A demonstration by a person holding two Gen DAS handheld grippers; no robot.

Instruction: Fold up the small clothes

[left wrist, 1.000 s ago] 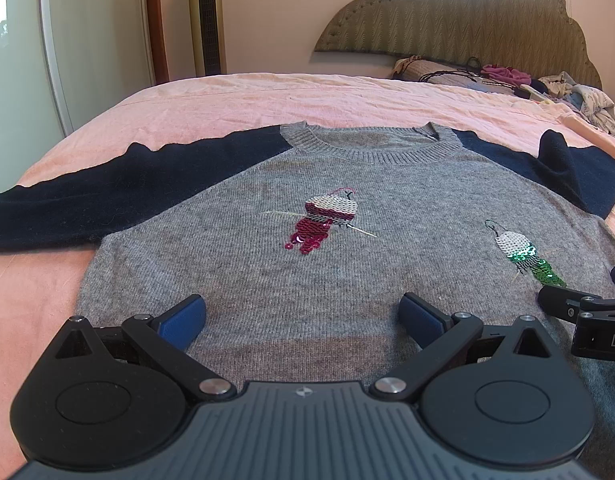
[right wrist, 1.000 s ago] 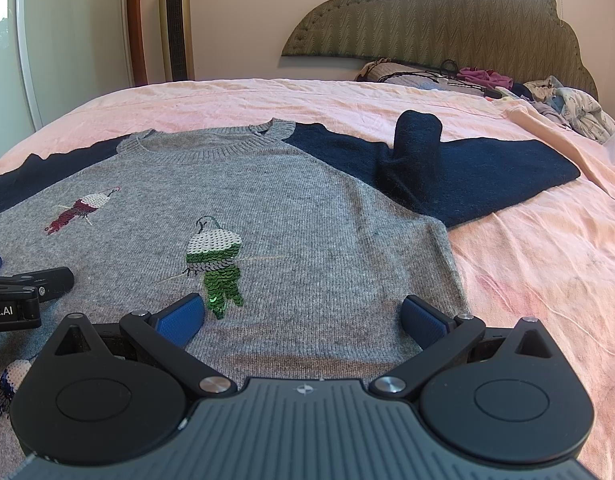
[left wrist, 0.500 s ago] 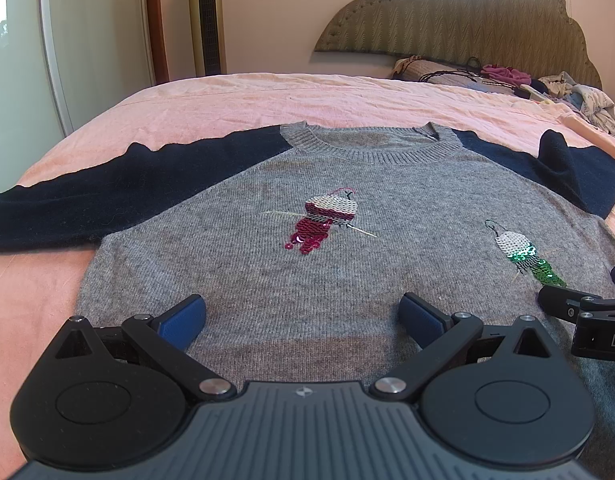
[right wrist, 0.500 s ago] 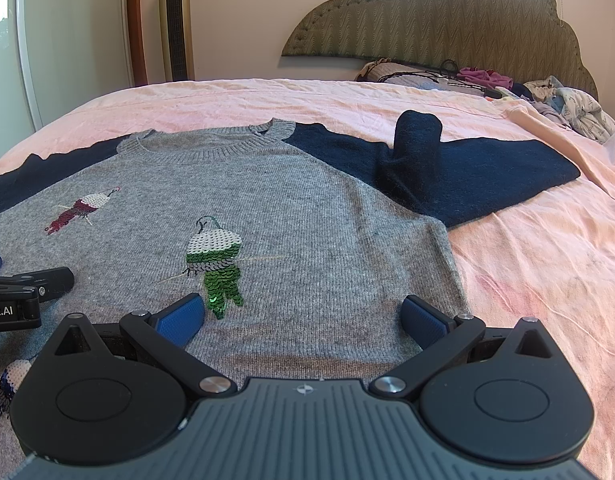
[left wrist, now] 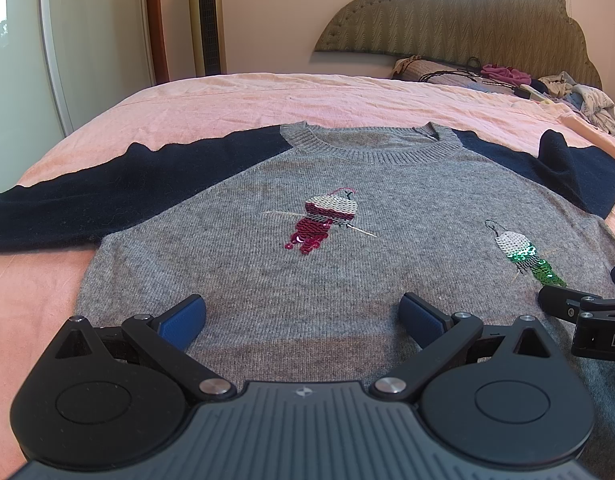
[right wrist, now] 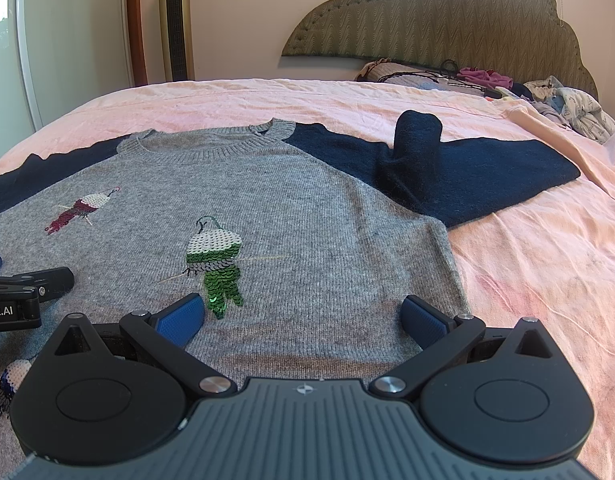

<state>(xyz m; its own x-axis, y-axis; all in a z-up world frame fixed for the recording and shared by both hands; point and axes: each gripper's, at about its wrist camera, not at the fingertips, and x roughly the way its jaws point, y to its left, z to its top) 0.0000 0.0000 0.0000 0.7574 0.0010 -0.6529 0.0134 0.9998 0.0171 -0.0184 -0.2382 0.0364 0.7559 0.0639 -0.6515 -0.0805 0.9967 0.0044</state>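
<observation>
Flat on the pink bed [left wrist: 267, 96] lies the sweater [left wrist: 307, 280], face up, its grey body spread toward both cameras and its collar [left wrist: 367, 148] at 12 o'clock in the left view. Its navy left sleeve [left wrist: 107, 200] stretches out straight toward 9 o'clock. The right sleeve [right wrist: 467, 168] runs toward 2 o'clock in the right view and has a fold standing up in a hump partway along it.

Three sequin birds show on the chest: a red one [left wrist: 323, 220] near the middle, a green one [right wrist: 215, 268] off toward the right side, and part of a blue one [right wrist: 3, 384] at the lower left edge of the right view.

The left gripper [left wrist: 303, 312] sits low over the hem, near the middle of the body, its blue pads [left wrist: 183, 314] spread wide apart with only knit fabric between them; nothing is clamped. The right gripper [right wrist: 303, 314] sits just beside it over the right part of the hem, jaws likewise wide apart and holding nothing, the green bird's tail just beside its left pad. Each gripper's black finger shows at the other view's edge, at 3 o'clock in the left view and 9 o'clock in the right.

At 1 o'clock a heap of clothes [right wrist: 567, 100] lies before the headboard [right wrist: 447, 16]. A tower fan [left wrist: 207, 20] stands at 11 o'clock.
</observation>
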